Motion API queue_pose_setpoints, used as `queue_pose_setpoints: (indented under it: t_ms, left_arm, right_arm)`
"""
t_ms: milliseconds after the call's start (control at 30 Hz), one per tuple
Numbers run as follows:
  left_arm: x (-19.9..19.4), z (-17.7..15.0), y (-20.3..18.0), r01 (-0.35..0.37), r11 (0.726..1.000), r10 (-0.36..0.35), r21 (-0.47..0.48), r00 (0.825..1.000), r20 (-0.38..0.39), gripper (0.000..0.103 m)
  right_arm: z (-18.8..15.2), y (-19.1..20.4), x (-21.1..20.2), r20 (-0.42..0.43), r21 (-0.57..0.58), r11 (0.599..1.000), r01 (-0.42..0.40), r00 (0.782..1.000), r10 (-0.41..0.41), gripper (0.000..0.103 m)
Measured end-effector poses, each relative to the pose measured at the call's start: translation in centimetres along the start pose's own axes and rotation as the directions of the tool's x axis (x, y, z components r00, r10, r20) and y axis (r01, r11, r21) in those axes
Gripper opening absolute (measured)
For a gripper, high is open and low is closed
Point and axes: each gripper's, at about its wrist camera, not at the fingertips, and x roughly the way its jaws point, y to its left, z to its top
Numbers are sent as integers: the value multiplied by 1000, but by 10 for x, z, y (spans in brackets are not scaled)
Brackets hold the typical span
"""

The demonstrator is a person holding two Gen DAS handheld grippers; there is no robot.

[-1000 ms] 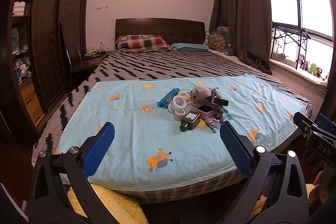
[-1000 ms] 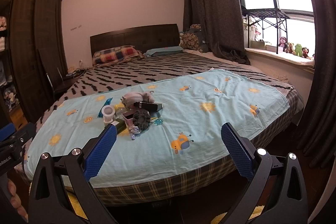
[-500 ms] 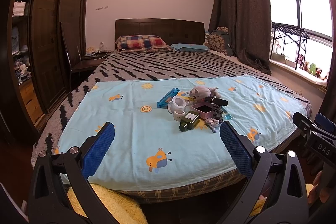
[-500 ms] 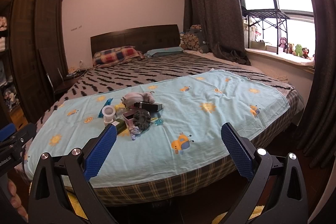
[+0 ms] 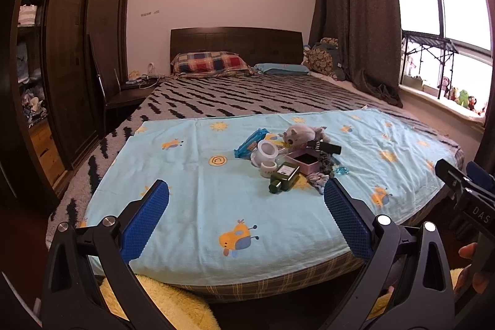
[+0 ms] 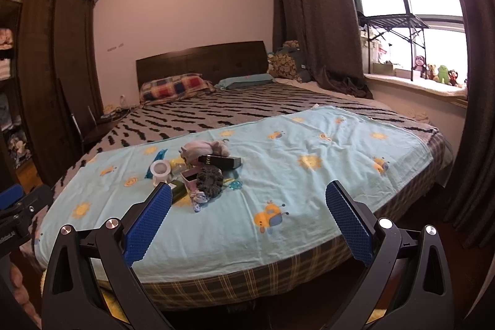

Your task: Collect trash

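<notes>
A pile of small items lies on the light blue sheet at the foot of the bed. It holds a green bottle, a pink box, a white cup, a blue wrapper, a grey plush toy, a black box and a dark scrunchie. My left gripper is open and empty, short of the pile. My right gripper is open and empty, right of the pile.
A dark wardrobe stands on the left, with a chair beside the bed. Curtains and a window sill with toys are on the right. Yellow fluffy fabric lies below the bed's front edge.
Both grippers have drifted very slightly; the view is nearly the same. Nothing on the bed has moved.
</notes>
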Motion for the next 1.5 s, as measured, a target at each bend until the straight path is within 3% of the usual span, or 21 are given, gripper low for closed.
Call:
queue_pose_setpoints:
  t_ms: [200,367,500,700,800,867,1033,1267,1400,1467,1500]
  left_arm:
    - [33,-12,2,-16,1000,17,18,999,-41,95]
    - [70,-24,1,-16,999,21,45,993,-116,95]
    - [99,-28,1,16,998,-6,57,987,-164,95]
    - [141,-32,-1,56,996,-41,65,978,-206,95]
    - [171,-39,-8,107,991,-81,78,957,-278,94]
    - [187,-44,-13,139,988,-109,74,943,-314,90]
    - [222,-45,-24,221,974,-192,43,915,-354,74]
    - [253,-34,-40,249,966,-207,71,907,-366,66]
    - [266,-29,-46,265,961,-215,80,897,-387,56]
    - [269,-26,-49,275,958,-221,85,892,-393,44]
    - [270,-26,-50,273,958,-219,86,892,-396,44]
  right_arm:
    - [-15,1,37,-55,15,997,-80,995,80,100]
    - [-35,7,75,-111,-34,999,-21,994,17,100]
    - [-44,2,107,-179,1,999,-47,983,46,100]
    - [-52,-14,164,-261,46,999,-16,965,28,99]
    - [-55,-13,193,-308,27,999,-29,951,36,88]
    - [-55,-10,208,-315,-1,1000,-31,948,29,80]
    - [-48,-5,229,-319,-30,997,-67,946,54,70]
    - [-41,4,257,-343,-75,993,-87,938,56,56]
    - [-39,11,267,-356,-106,990,-95,933,52,47]
    - [-38,14,268,-358,-119,988,-100,932,51,31]
    - [-38,13,268,-357,-118,988,-101,933,53,31]
